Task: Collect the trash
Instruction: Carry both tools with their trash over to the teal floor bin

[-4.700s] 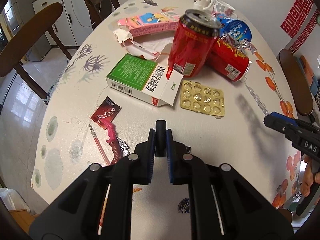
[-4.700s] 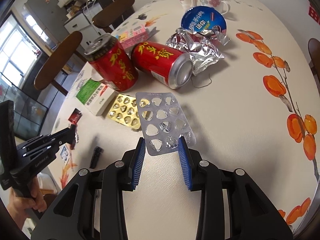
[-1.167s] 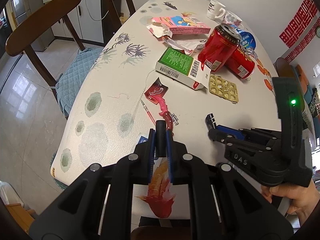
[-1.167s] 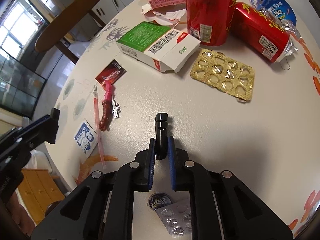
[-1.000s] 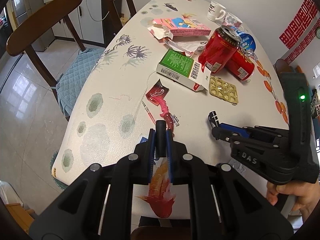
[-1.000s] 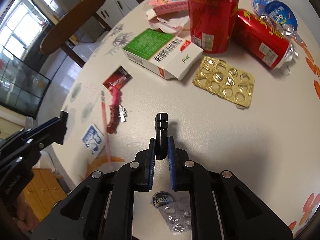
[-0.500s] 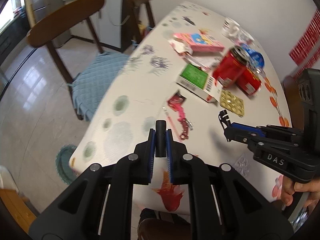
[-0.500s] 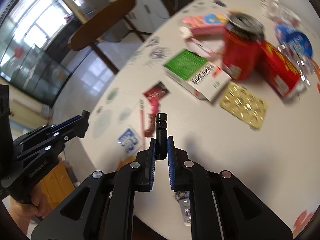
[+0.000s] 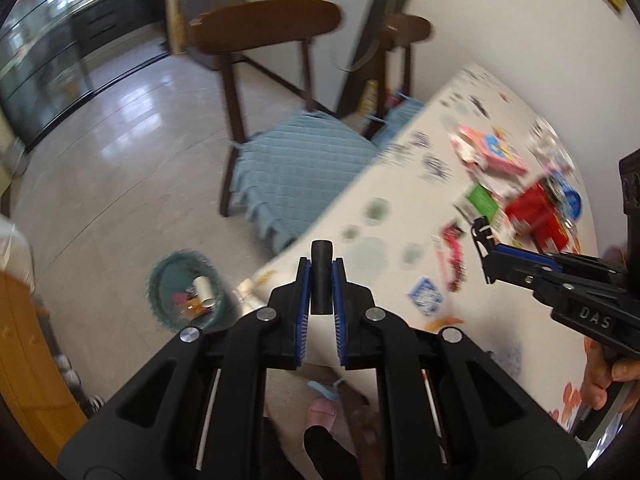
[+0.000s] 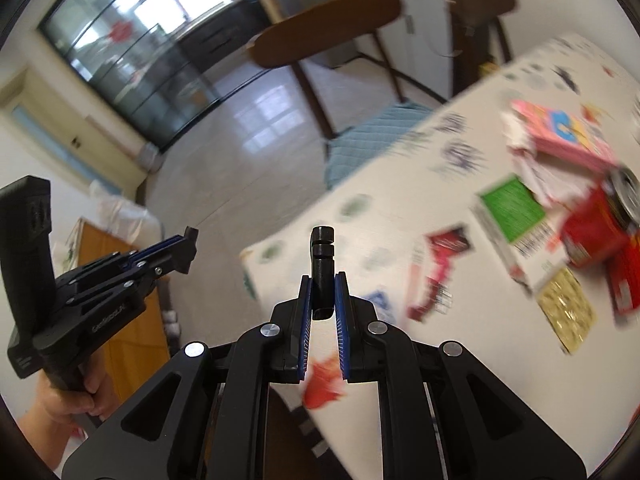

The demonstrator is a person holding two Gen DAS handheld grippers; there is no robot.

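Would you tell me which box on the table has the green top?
The white carton with the green top, lying next to the red can; the other box, farther along the table, is pink.

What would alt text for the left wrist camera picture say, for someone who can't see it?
The left gripper, shut on a small black cylinder, hangs past the table edge above a green trash basket on the floor. The littered table and right gripper blur at right.

Two chairs (image 9: 276,80), two red cans (image 10: 596,236)

wrist views: high, facing down | shared: table (image 9: 400,216) edge, chair (image 10: 328,32)
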